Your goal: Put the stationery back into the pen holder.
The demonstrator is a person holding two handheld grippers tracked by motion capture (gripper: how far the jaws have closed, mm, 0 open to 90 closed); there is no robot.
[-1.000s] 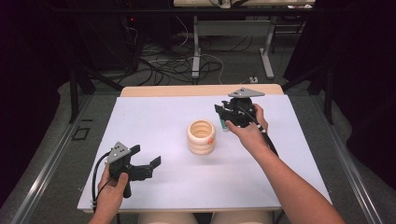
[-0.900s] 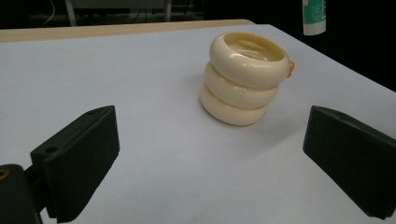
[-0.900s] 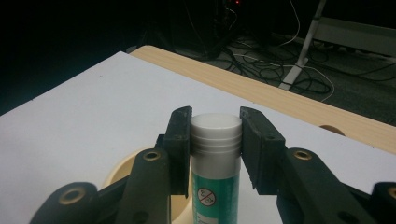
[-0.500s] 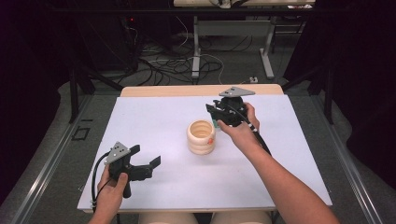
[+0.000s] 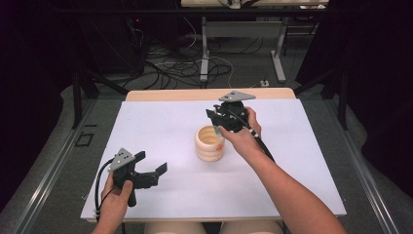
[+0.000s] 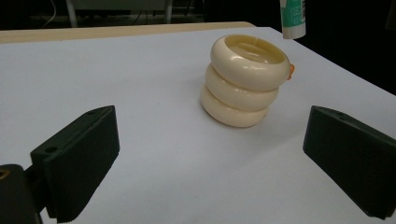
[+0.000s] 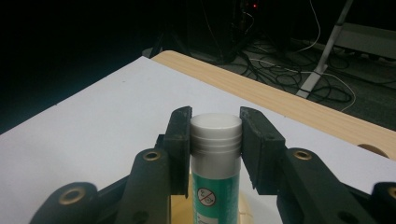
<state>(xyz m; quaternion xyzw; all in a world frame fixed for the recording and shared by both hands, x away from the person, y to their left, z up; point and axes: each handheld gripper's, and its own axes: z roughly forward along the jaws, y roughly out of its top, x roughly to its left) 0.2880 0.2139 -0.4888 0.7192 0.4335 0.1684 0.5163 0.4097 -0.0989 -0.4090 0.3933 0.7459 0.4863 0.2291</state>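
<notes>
So far the pick-up is done: the right tool clamps a green-and-white tube by its cap, above the cream ringed holder on the table. Lowering it in remains. The left tool rests open, empty.

Cream ribbed cup, green-and-white tube, white table sheet.

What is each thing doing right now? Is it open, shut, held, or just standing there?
Right tongs: shut on the tube's white cap.
Green-and-white tube: held upright, hanging over the cup.
Cream ringed cup: standing upright on the white table, open on top.
Left tongs: open, holding nothing, pointing at the cup.
</notes>
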